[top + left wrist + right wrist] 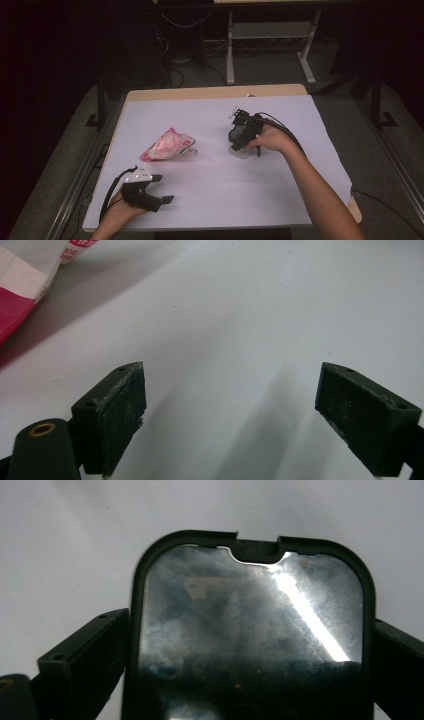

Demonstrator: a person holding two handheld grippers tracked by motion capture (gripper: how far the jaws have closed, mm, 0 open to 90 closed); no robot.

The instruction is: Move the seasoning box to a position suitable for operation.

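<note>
Between the 2 black jaws of the right tongs (250, 645) sits a dark, glossy lidded container (250, 630), its rounded rim and a small notch facing away; both jaws press its sides, so these tongs are clamped on it. Seen from the high view, the right tongs (243, 142) hold it low over the bench (280, 200), where its pale body seems to touch the white surface. Left tongs (230, 415) stand wide apart with nothing between them, hovering over bare bench. A pink and white packet (167, 145) lies just ahead of the left tongs (159, 192) and well to the left of the right ones. Risk, as I judge it: the container's smooth sides could slip or twist in the grip if lifted quickly, and the lid might shift.
</note>
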